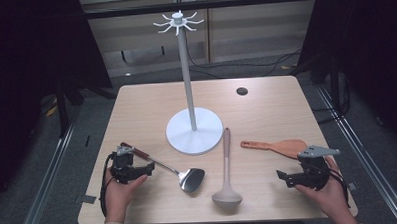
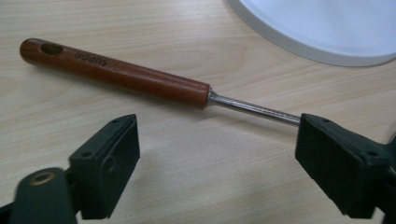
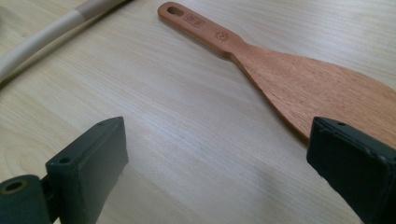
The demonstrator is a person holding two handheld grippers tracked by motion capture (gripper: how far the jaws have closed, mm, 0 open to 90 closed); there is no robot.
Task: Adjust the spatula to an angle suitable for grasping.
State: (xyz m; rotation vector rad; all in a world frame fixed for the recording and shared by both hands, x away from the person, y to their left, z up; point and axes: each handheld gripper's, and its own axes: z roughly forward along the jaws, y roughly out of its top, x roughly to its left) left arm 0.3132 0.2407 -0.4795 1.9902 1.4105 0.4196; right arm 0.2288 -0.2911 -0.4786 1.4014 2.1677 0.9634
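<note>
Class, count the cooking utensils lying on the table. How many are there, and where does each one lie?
3. The metal ladle lies front left by the left gripper. The beige ladle lies in the middle. The wooden spatula lies right, by the right gripper.

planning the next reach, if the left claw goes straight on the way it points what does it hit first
Most likely the ladle's handle, which lies straight across the path ahead of the left claw. The jaws stand open with bare table between them. The stand's white base lies farther on; how far off the handle is, I can't tell.
</note>
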